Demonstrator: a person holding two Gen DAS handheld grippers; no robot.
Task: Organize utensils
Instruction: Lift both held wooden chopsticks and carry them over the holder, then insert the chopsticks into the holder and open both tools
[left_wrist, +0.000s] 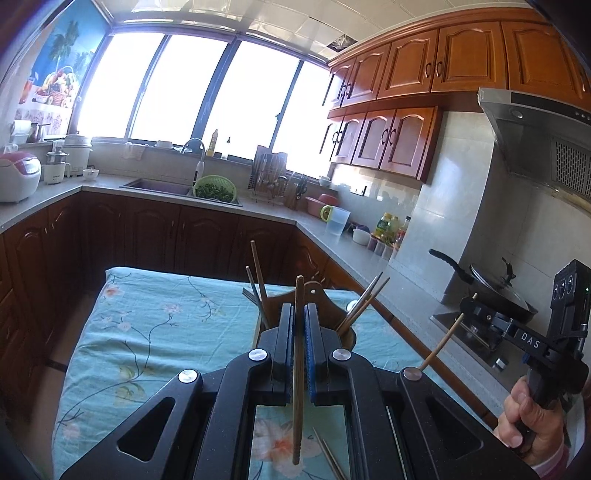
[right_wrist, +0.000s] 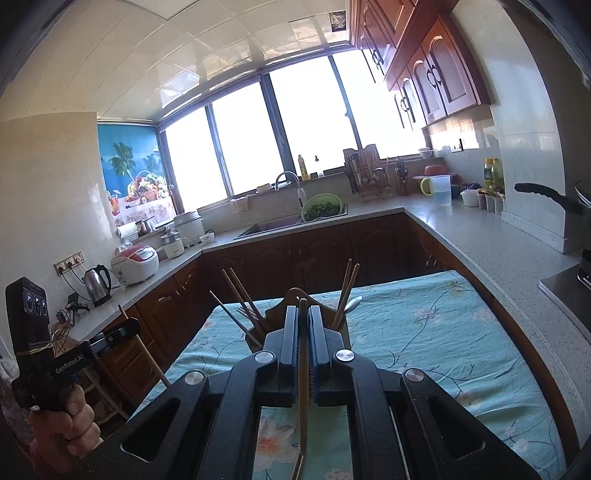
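Note:
My left gripper (left_wrist: 299, 314) is shut on a brown chopstick (left_wrist: 297, 387) that stands upright between its jaws, above the table. My right gripper (right_wrist: 303, 314) is shut on a lighter chopstick (right_wrist: 303, 398), also upright. The right gripper shows at the right of the left wrist view (left_wrist: 480, 314), the left gripper at the left of the right wrist view (right_wrist: 122, 328). Just beyond both sits a dark wooden utensil holder (left_wrist: 317, 295), also in the right wrist view (right_wrist: 291, 295), with chopsticks (left_wrist: 258, 273) and a fork in its left cup and chopsticks (left_wrist: 364, 302) and a spoon in its right cup.
A table with a turquoise floral cloth (left_wrist: 155, 325) lies below. Loose chopsticks (left_wrist: 328, 458) lie on it near me. Kitchen counters (right_wrist: 480, 236) wrap around, with a sink (left_wrist: 159, 186), a green colander, a stove and pan (left_wrist: 495, 288) at the right.

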